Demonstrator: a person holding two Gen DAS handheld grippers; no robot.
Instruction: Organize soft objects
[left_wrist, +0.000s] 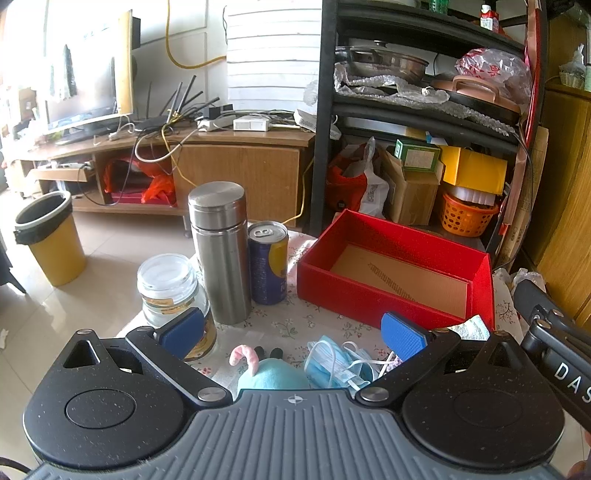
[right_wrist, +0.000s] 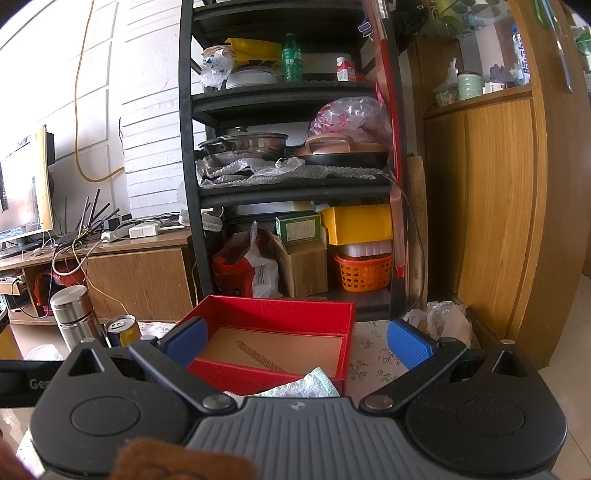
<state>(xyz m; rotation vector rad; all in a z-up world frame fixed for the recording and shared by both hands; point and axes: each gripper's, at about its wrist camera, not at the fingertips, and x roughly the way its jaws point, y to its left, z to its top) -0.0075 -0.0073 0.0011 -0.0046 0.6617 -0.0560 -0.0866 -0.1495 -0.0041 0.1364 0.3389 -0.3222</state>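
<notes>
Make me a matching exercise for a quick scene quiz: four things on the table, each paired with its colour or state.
Things:
1. cardboard box
2. thermos flask
3. glass jar
4. face mask

Colour or state:
A. light blue, crumpled with loose ear loops
B. red, open and holding nothing
C. brushed steel, upright with its cap on
D. clear, with a see-through lid

Pairs: 1-B, 2-C, 3-D, 4-A
</notes>
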